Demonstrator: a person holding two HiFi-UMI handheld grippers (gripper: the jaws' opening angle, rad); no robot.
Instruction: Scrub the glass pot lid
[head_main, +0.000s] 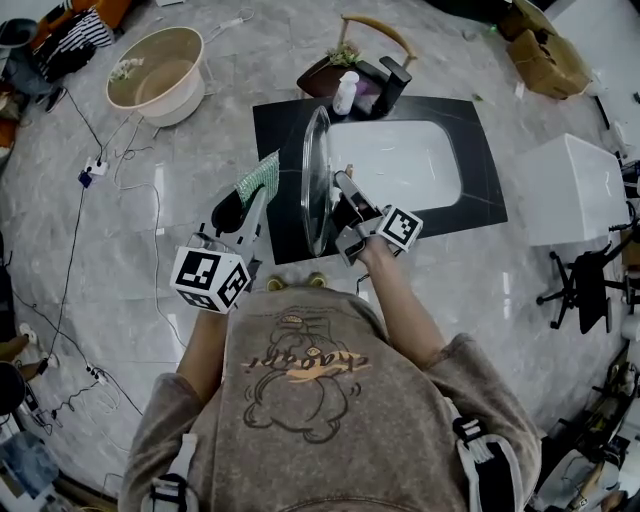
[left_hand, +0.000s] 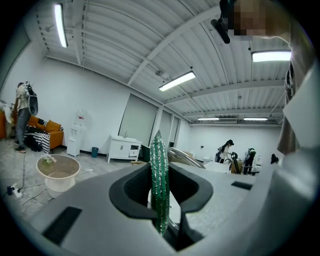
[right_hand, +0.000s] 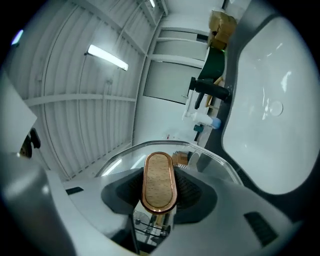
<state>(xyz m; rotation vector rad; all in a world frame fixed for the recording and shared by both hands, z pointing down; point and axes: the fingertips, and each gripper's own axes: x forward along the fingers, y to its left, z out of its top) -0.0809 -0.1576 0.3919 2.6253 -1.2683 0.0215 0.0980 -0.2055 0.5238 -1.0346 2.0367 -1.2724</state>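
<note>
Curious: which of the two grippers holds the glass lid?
The right gripper, shut on the wooden handle of the lid; the left gripper holds a green scouring pad.

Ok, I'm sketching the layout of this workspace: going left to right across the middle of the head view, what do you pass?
Beige basin → green scrub cloth → glass pot lid → white sink → white box.

Lower end of the scrub pad (left_hand: 159, 160) inside the left gripper (head_main: 250, 197)
</note>
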